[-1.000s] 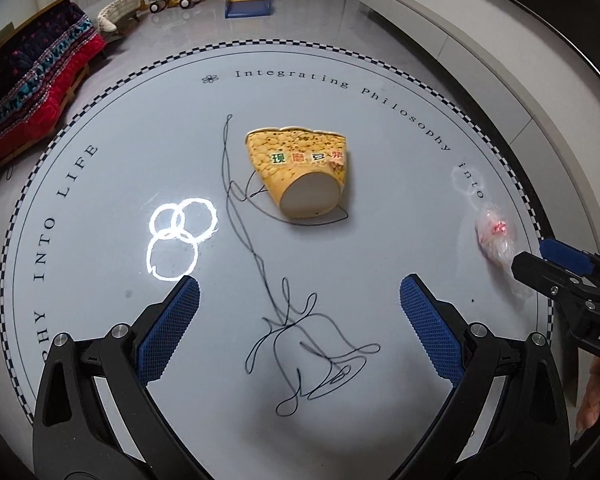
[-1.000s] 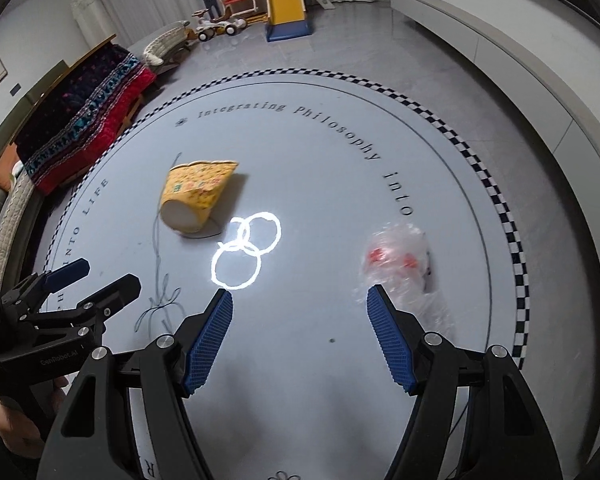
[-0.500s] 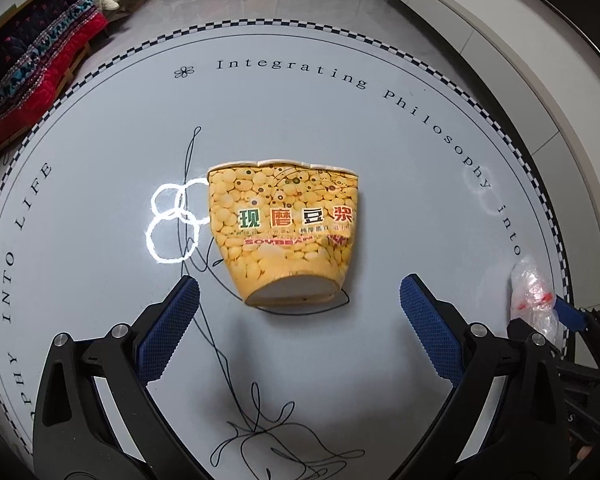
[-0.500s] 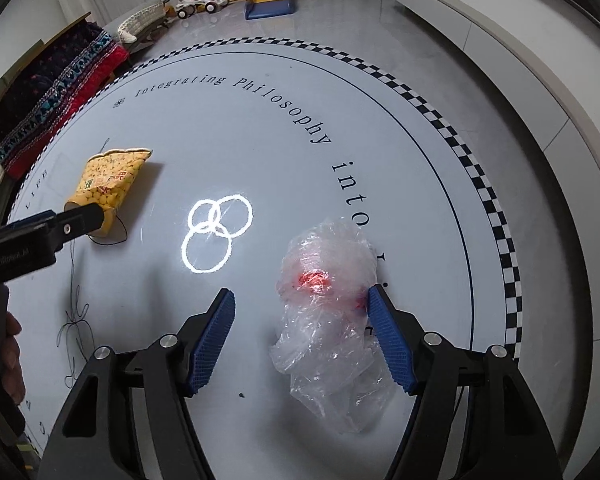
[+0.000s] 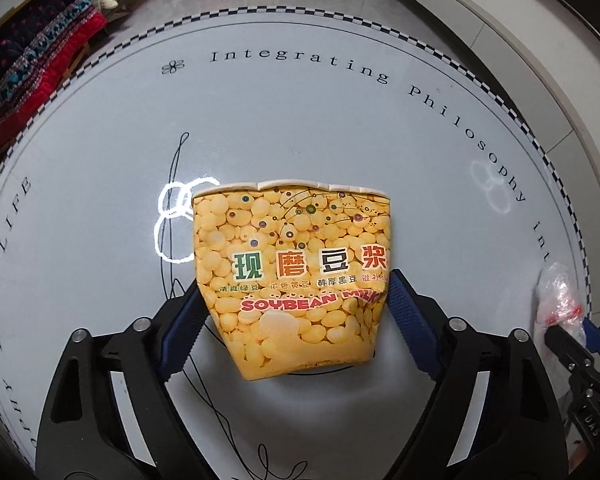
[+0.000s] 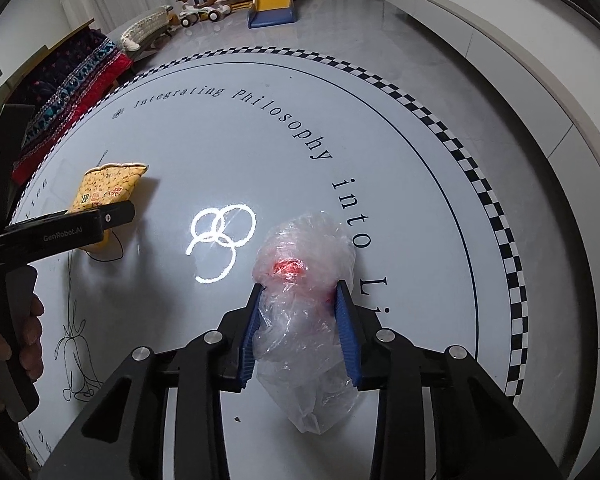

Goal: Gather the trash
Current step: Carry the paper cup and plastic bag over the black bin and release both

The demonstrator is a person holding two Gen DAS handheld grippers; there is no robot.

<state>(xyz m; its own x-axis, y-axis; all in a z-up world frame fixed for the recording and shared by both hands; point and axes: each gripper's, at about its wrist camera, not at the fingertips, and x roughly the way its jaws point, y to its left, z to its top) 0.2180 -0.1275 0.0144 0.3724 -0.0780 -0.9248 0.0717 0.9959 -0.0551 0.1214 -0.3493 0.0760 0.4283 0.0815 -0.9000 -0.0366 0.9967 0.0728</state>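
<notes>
Crosswise between my left hand-held gripper (image 5: 292,312) fingers lies the flattened soybean-milk cup (image 5: 292,280), loosely bracketed; my right hand-held gripper (image 6: 300,332) pinches the plastic bag (image 6: 304,304).

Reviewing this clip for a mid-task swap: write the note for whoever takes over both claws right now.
Left claw: pads on both sides of the flattened yellow soybean milk cup, which lies on the round white table. Whether it is clamped, I cannot tell.
Right claw: shut on the crumpled clear plastic bag, which seems to rest on the table near its right edge.
Done: both pieces of trash reached, the bag gripped.
Left: confirm the grip on the cup, lift both and carry them off. No bin shows in either view.
</notes>
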